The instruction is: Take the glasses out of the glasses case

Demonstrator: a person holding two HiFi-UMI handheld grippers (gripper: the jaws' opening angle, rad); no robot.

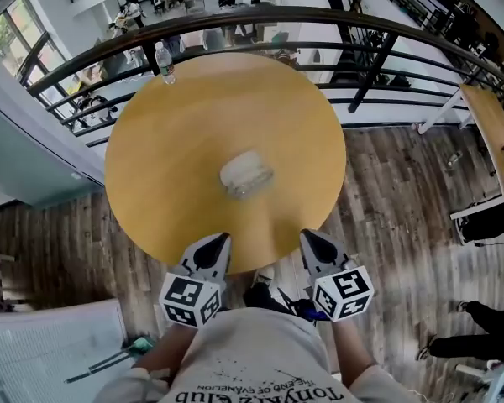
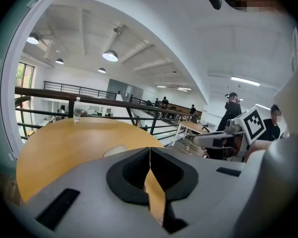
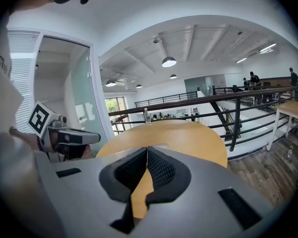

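At the table's (image 1: pixel 176 141) centre sits a pale glasses case (image 1: pixel 246 174), probably light and slick; grip its long sides. Both the left gripper (image 1: pixel 220 242) and right gripper (image 1: pixel 307 238) are closed, empty.

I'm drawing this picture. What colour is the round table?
The round table is yellow-orange, best seen in the head view.

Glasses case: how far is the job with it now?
Nothing looks done: the glasses case lies on the table, no glasses visible outside it. Nothing is in hand: the left gripper and right gripper are shut and empty, at its near edge. Still to do: reach the case, open it, lift the glasses out.
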